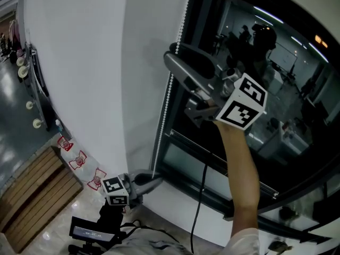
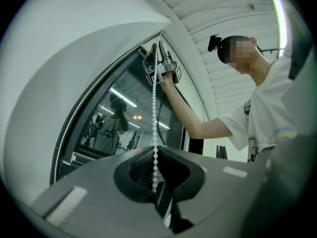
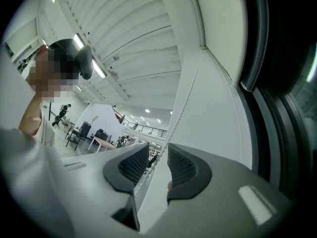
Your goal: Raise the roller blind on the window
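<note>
The white roller blind [image 1: 79,62] covers the left part of the dark window [image 1: 281,68]. Its white bead chain [image 1: 169,102] hangs down the blind's right edge. My right gripper [image 1: 172,54] is raised high at the chain; in the right gripper view it [image 3: 153,166] is open, and the chain [image 3: 182,100] runs through the gap without being pinched. Low by the sill, my left gripper [image 1: 151,180] is shut on the chain's lower end. The left gripper view shows the beads [image 2: 155,133] clamped between its shut jaws [image 2: 154,171] and the right gripper [image 2: 161,66] far up the chain.
The dark window frame and sill [image 1: 212,166] run below the glass. A black cable [image 1: 199,201] hangs from my raised arm [image 1: 241,169]. A wooden slatted bench [image 1: 34,195] and a black device [image 1: 90,230] lie on the floor at lower left.
</note>
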